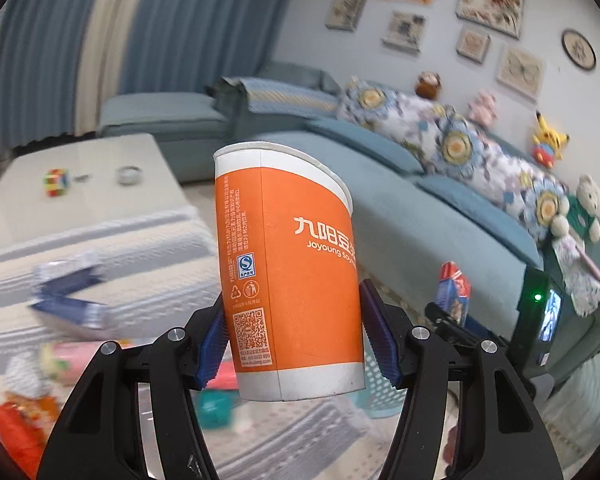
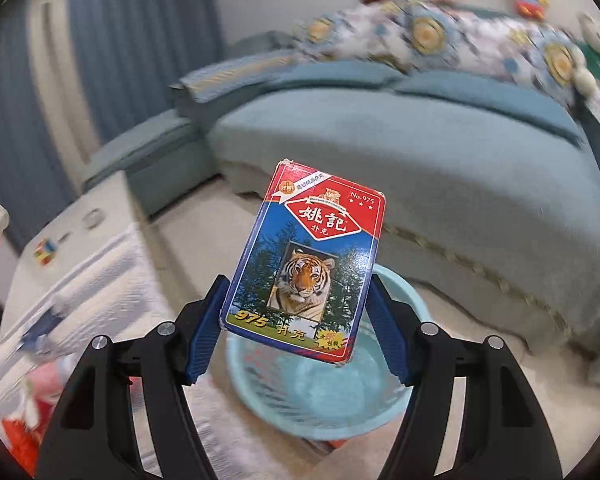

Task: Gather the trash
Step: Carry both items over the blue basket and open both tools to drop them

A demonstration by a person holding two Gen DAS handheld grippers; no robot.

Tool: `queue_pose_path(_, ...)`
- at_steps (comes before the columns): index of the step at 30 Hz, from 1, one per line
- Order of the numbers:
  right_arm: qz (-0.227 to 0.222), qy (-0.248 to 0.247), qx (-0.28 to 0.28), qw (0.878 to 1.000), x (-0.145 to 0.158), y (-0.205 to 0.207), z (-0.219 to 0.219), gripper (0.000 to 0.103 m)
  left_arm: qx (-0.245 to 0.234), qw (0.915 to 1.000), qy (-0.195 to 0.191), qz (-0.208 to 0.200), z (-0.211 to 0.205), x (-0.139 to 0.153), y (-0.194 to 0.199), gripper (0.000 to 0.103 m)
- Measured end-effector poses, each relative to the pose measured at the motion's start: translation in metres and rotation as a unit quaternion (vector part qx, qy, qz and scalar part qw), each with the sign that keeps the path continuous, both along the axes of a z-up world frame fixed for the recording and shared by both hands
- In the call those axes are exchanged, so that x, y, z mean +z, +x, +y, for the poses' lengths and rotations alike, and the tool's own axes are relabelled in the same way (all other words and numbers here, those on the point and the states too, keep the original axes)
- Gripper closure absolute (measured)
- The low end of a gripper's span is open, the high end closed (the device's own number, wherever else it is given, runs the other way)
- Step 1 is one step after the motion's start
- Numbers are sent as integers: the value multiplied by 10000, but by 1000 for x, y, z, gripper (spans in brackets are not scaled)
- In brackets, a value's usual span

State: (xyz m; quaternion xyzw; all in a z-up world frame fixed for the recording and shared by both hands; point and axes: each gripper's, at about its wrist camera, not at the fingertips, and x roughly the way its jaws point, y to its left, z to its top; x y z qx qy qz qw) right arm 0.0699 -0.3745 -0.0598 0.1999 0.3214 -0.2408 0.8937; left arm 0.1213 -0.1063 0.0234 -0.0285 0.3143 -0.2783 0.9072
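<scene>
- Living room setup: teal sofa (image 1: 400, 184) at 1 o'clock, striped rug (image 1: 100, 256) at 9, wrappers and junk scattered at 8 in the left view.
- Left gripper (image 1: 292, 340) was pinching a cup (image 1: 288, 264) low on its wall: orange paper, white rim, slick and tapered, leaning a bit.
- Right gripper (image 2: 292, 320) was clamped on a card box (image 2: 304, 264) by its side edges: glossy cardboard, flat rectangle, one top corner frayed.
- Basket (image 2: 320, 392), pale blue round plastic, sat right under the box at 6 o'clock.
- My worry: the cup's taper plus smooth paper could let it slide up out of the pads, or crush if squeezed harder.
- The box was tilted, so a sloppy release could clip the rim and bounce onto the rug.
</scene>
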Motion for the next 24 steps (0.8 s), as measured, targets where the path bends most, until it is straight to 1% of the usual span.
queue_pose_path(3,370,260,-33,9990,-30,8,-17,38,-251,9990,150,327,-39,-33,15,44)
queue_pose_path(4,581,433,-16,9974,-45,12,-25,38,-314,9983,192,449,-49,-45,19,44)
queue_pose_path(6,884,616,33,9942,-65,18,-33,38,-464,9953,263,806,-71,-71,29,44)
queue_pose_path(9,1325,696,144,9886,-90,23,-32,38,-590,9909,420,1137,-86,-103,36,44)
queue_pose_path(12,1625,781,221,9834,-107,24,-29,38,-725,9854,694,1376,-99,-130,39,43)
queue_pose_path(14,1734,877,267,9806,-113,29,-30,37,-814,9826,702,1513,-97,-139,39,44)
queue_pose_path(16,1735,944,274,9799,-115,27,-30,37,-810,9824,724,1522,-93,-143,40,35)
queue_pose_path(18,1697,997,311,9799,-115,25,-32,37,-775,9833,752,1467,-93,-142,41,30)
queue_pose_path(21,1613,956,291,9818,-111,23,-31,36,-779,9840,682,1448,-88,-137,40,30)
queue_pose_path(24,1468,978,283,9839,-101,20,-32,34,-775,9855,606,1385,-83,-127,37,30)
